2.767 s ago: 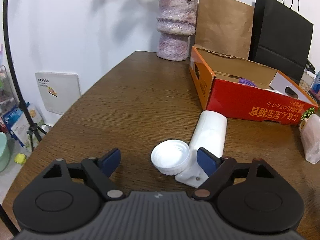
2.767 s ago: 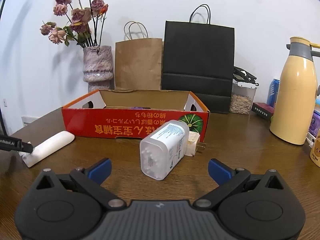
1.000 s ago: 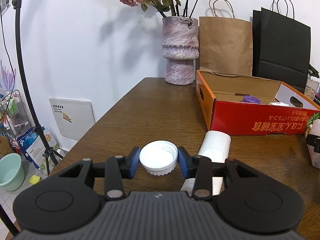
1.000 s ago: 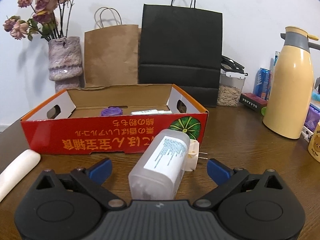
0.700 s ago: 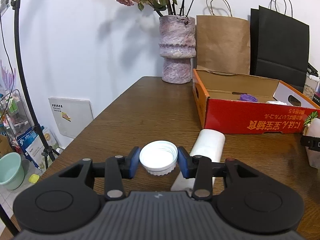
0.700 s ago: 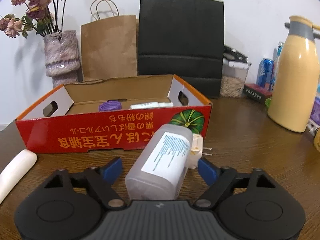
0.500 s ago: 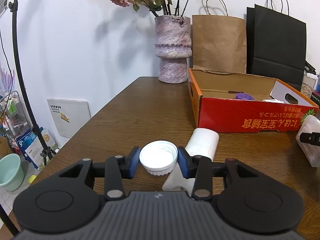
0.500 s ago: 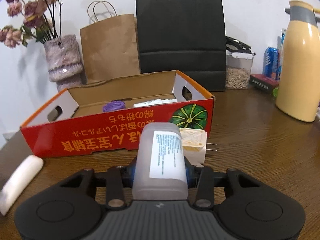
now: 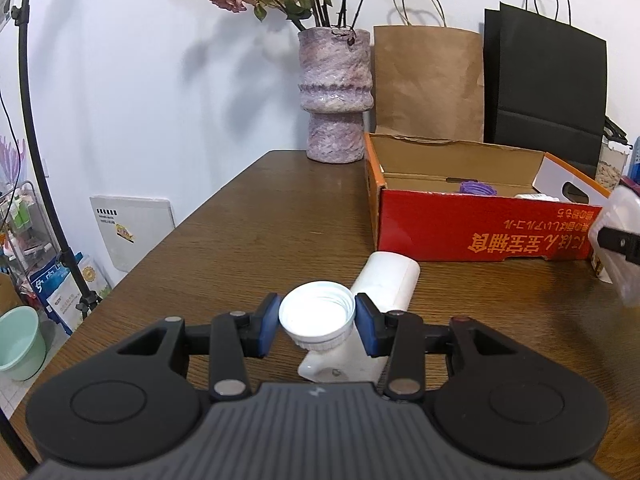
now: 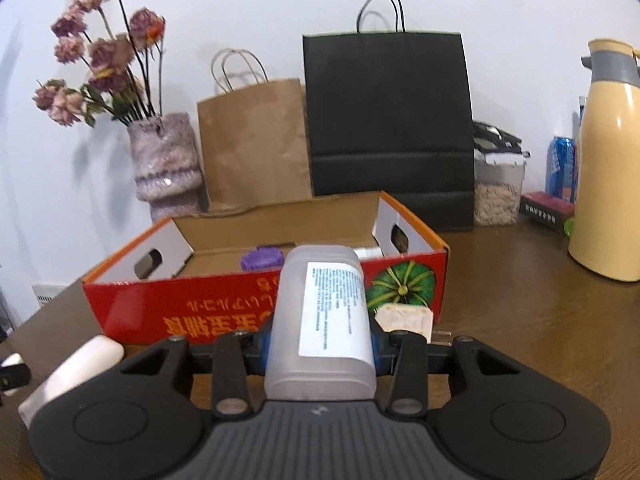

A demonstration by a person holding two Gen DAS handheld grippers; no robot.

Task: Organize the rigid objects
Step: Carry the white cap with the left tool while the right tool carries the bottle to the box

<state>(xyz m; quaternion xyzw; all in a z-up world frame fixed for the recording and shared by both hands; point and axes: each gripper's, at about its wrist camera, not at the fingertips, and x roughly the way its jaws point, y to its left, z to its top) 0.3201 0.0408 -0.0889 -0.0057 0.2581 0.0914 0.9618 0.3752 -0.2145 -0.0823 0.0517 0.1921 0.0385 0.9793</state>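
Left gripper (image 9: pixel 315 323): pinching cap (image 9: pixel 317 318) by its rim, above table's (image 9: pixel 248 240) left edge.
Right gripper (image 10: pixel 320 346): squeezing bottle (image 10: pixel 322 320) mid-body, before box (image 10: pixel 224 304).
Handling: looking light, stiff, slippery.

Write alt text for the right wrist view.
The right gripper is clamped on a translucent labelled bottle, pointed at an open red cardboard box holding a purple cap. Behind stand a vase, two paper bags and a yellow thermos.

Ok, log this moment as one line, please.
left gripper: shut on white cap | right gripper: shut on frosted bottle | red box: open, ahead
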